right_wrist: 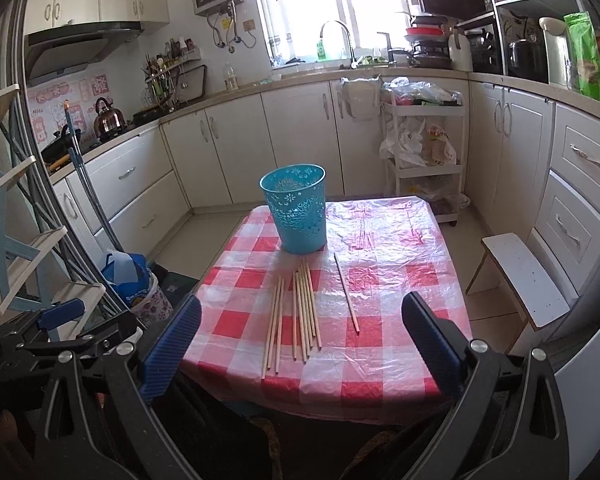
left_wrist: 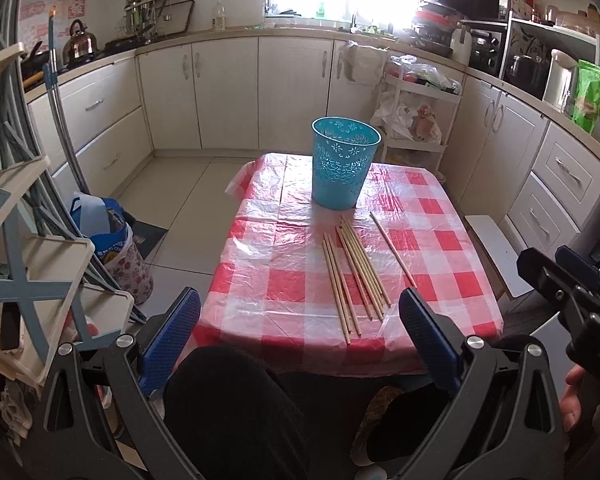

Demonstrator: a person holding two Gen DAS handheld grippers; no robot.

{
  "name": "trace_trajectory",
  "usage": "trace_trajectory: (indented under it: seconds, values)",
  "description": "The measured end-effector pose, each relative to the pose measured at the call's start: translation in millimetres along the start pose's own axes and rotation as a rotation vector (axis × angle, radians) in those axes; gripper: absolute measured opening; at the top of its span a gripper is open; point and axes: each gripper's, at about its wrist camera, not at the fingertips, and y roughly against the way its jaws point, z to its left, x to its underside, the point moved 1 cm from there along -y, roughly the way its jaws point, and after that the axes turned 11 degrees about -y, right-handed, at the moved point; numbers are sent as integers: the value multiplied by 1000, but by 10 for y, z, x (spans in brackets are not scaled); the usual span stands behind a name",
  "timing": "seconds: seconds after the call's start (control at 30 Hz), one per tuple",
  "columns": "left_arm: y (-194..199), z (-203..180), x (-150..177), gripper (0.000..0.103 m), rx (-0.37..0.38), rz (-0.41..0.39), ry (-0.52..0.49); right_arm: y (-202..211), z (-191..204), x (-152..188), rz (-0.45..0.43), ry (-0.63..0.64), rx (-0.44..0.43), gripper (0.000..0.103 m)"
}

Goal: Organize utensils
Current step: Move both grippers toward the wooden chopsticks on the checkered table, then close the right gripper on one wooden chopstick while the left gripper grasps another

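1. Your left gripper (left_wrist: 300, 344) and right gripper (right_wrist: 302, 346) hover before the desk (right_wrist: 380, 360), jaws released, grasping nothing.
2. Chopsticks (right_wrist: 306, 312) lie flat just before the blue basket (right_wrist: 298, 212).
3. Pinch one stick mid-length, then tip it upright into the basket.

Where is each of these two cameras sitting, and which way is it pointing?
Left wrist view: on the left gripper, facing forward over the checked table toward the blue basket; its open blue fingers frame the view, with the right gripper at the edge.
Right wrist view: on the right gripper, facing likewise; the left gripper shows at far left.
Shared: table, basket, chopsticks.
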Motion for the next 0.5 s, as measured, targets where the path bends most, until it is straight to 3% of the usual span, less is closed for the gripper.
trace_trajectory:
  seconds: [0.2, 0.5]
  values:
    - [-489, 52, -110, 95, 27, 37, 56, -659, -70, -74, 78, 30, 19, 96]
    - [-1002, 15, -177, 95, 23, 74, 61, -1166, -197, -133, 118, 34, 29, 96]
